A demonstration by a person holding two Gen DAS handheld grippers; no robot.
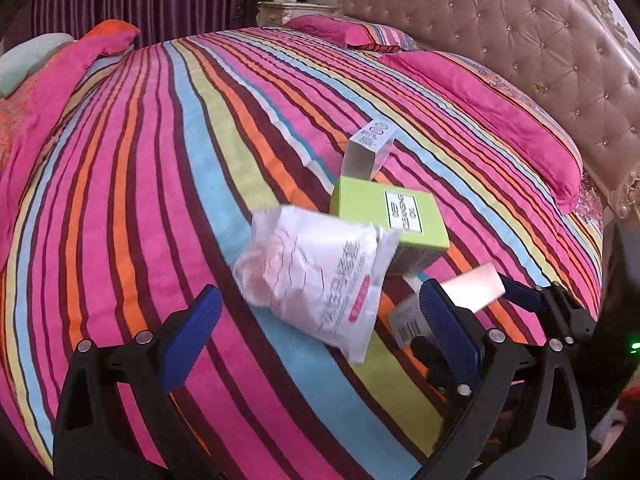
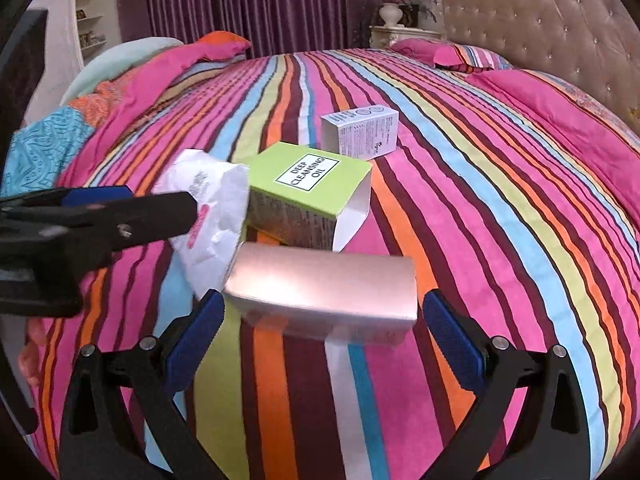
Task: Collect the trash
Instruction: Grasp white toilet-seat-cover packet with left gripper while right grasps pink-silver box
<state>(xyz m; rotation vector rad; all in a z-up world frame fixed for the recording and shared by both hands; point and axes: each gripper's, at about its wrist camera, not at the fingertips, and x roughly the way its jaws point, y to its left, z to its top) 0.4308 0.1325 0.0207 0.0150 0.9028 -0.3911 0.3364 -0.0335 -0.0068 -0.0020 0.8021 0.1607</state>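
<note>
On the striped bed (image 2: 480, 208), the left claw (image 1: 316, 332) stands wide, its fingers either side of a crumpled white bag (image 1: 316, 276) at 12 o'clock. At 1 o'clock lies the green box (image 2: 308, 196); the white box (image 2: 360, 134) lies further back. The right claw (image 2: 320, 328) is wide around the pink box (image 2: 324, 284).

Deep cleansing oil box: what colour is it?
Lime green with a white label, clearest in the right wrist view: deep cleansing oil box.
</note>
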